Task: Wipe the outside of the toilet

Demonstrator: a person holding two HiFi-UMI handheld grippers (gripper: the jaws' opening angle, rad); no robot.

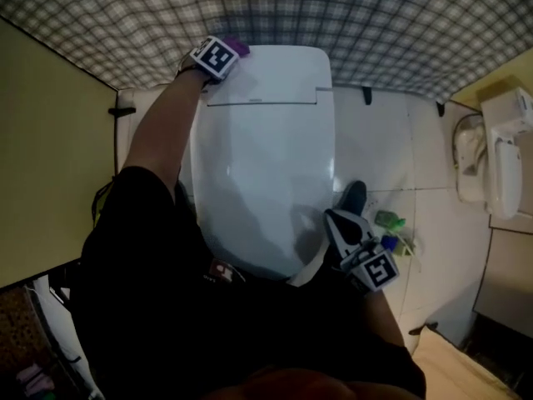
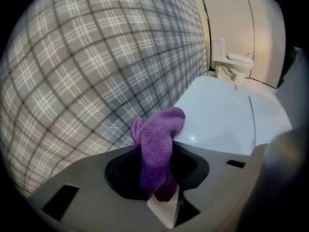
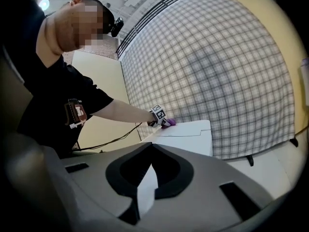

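Observation:
The white toilet [image 1: 266, 165] stands with its lid shut, and its tank top [image 1: 271, 73] lies against the plaid wall. My left gripper [image 1: 226, 52] reaches to the tank's back left corner, shut on a purple cloth [image 1: 240, 47]. In the left gripper view the cloth [image 2: 157, 149] sticks up from between the jaws, with the tank top [image 2: 227, 115] just beyond it. My right gripper [image 1: 343, 223] hangs by the bowl's front right side, shut and holding nothing. The right gripper view shows the tank [image 3: 186, 132], the left gripper [image 3: 158, 115] and the cloth [image 3: 170, 123] far off.
A plaid wall [image 1: 350, 15] runs behind the tank and a yellow partition [image 1: 50, 157] stands on the left. A white fixture [image 1: 498, 161] is mounted at the right. A green bottle [image 1: 390, 220] and a blue item [image 1: 390, 242] lie on the tiled floor beside a shoe [image 1: 354, 197].

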